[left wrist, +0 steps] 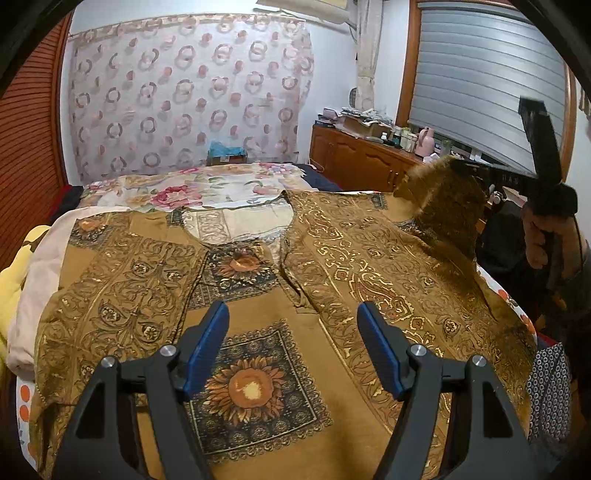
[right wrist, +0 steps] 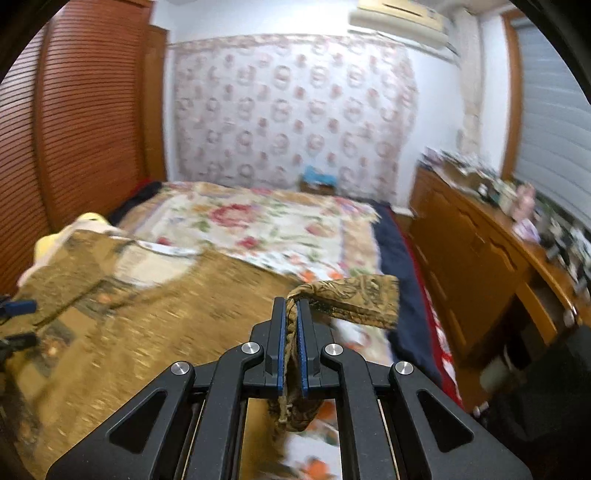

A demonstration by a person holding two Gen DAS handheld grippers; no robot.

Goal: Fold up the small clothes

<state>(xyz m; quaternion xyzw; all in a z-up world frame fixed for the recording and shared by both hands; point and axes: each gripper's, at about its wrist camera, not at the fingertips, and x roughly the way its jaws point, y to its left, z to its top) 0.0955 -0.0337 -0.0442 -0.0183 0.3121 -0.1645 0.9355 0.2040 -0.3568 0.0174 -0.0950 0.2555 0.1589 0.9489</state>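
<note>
A lived-in home bedroom. A bed (right wrist: 280, 229) with a floral cover fills the middle of both views. Behind it a patterned curtain (left wrist: 184, 92) hangs across the far wall. A slatted wooden wardrobe (right wrist: 85, 110) stands at the left edge, a cluttered wooden dresser (left wrist: 354, 155) runs along the right under a shuttered window (left wrist: 487, 74), and an air conditioner (right wrist: 402, 22) sits at upper right.

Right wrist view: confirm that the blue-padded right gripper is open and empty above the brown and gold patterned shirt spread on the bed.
Not right. The right gripper is shut on a fold of the brown and gold patterned shirt, lifting its sleeve edge; the right wrist view shows cloth pinched between the blue pads. The shirt does lie spread on the bed.
</note>
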